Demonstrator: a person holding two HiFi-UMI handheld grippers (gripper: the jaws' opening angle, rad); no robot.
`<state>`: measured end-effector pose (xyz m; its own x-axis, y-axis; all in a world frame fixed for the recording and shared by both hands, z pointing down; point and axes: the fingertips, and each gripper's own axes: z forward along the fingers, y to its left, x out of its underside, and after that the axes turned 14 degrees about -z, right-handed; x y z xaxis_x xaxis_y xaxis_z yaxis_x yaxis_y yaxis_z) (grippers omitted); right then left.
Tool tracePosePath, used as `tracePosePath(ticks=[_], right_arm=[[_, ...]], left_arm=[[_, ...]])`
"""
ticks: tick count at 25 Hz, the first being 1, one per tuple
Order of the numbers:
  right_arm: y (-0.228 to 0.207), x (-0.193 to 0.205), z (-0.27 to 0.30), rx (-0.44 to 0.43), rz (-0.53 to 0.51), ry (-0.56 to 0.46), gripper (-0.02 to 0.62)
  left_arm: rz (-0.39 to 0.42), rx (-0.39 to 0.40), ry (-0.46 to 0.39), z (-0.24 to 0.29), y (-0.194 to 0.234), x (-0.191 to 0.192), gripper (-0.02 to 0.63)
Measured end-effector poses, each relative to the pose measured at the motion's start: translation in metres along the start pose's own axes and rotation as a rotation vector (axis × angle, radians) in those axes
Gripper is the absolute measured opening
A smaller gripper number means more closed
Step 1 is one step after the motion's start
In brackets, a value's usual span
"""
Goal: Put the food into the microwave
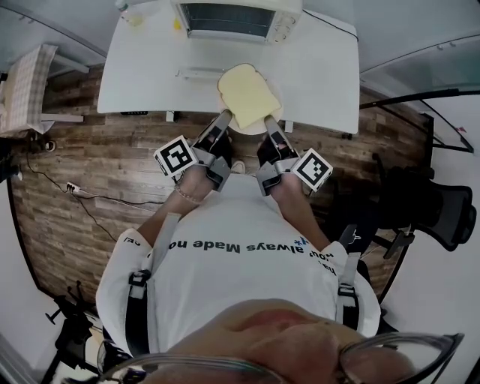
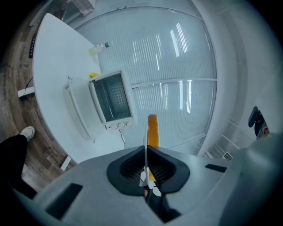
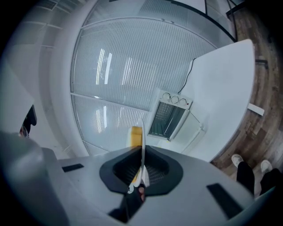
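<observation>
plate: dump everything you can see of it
The plate is white, thin and smooth, like ceramic or plastic. A yellow bread slice lies on it and covers most of it, so only the near rim shows. The left gripper and right gripper each have jaws shut on that rim, side by side. It looks roughly level, above the near edge of the table, facing the open microwave.

Microwave top beyond head view's upper edge

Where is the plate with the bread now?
In the head view's centre, the left gripper and right gripper hold the plate, slice of bread on it, at the white table's near edge, before the open toaster oven.
</observation>
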<state>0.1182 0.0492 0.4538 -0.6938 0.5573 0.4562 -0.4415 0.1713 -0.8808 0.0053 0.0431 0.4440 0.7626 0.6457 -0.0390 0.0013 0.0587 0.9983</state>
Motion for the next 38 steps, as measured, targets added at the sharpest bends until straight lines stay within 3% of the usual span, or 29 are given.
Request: tracePosePath(ticks=[23, 28, 31, 38], right_arm=[[0.007, -0.056, 0.258, 0.023, 0.017, 0.002, 0.021], [0.001, -0.062, 0.276, 0.032, 0.012, -0.004, 0.021], [-0.007, -0.067, 0.278, 0.046, 0.013, 0.000, 0.021], [-0.022, -0.089, 0.278, 0.047, 0.040, 0.005, 0.021]], left_arm=[[-0.009, -0.021, 0.008, 0.111, -0.009, -0.238, 0.018], [-0.004, -0.018, 0.021, 0.125, -0.009, -0.255, 0.018], [-0.033, -0.012, 0.022, 0.134, -0.007, -0.253, 0.018], [-0.005, -0.056, 0.016, 0.158, 0.000, -0.248, 0.018]])
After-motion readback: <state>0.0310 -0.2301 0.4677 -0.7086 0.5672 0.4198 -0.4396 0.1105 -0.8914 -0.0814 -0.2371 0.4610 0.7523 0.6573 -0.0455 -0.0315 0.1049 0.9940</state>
